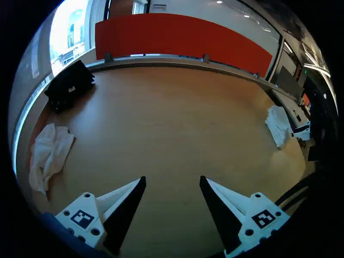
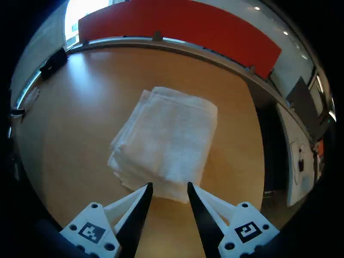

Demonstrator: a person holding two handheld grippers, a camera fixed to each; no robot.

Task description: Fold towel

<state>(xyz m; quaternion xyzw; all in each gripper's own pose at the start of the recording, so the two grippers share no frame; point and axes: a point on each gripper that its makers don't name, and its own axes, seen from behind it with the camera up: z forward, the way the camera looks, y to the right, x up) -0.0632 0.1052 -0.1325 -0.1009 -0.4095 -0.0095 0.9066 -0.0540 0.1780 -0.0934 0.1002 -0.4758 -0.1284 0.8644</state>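
- My right gripper [image 2: 168,185] is nearest. Its fingers stand a little apart, tips just at the near edge of the folded towel stack [image 2: 167,142], pinching nothing that I can see.
- My left gripper [image 1: 172,179] is spread wide above the bare wood of the table [image 1: 172,129] and holds nothing.
- I judge the stack finished. The step in hand is fetching the crumpled towel [image 1: 49,155], which lies well off to my left gripper's left, close to the table's rim.
- To do it well, I would take that towel by a corner or hem, not the bunched middle (a grab in the heap only lifts a knot). Then I would draw it onto the open wood and spread it flat.
- For room, the stretch of table between the two towels looks ample for laying one out.
- For edges, I would pull inward, away from the rim beside the crumpled towel.
- Farther off, a black bag [image 1: 69,85] sits by the far-left rim, and a red panel [image 1: 180,36] closes the far side.
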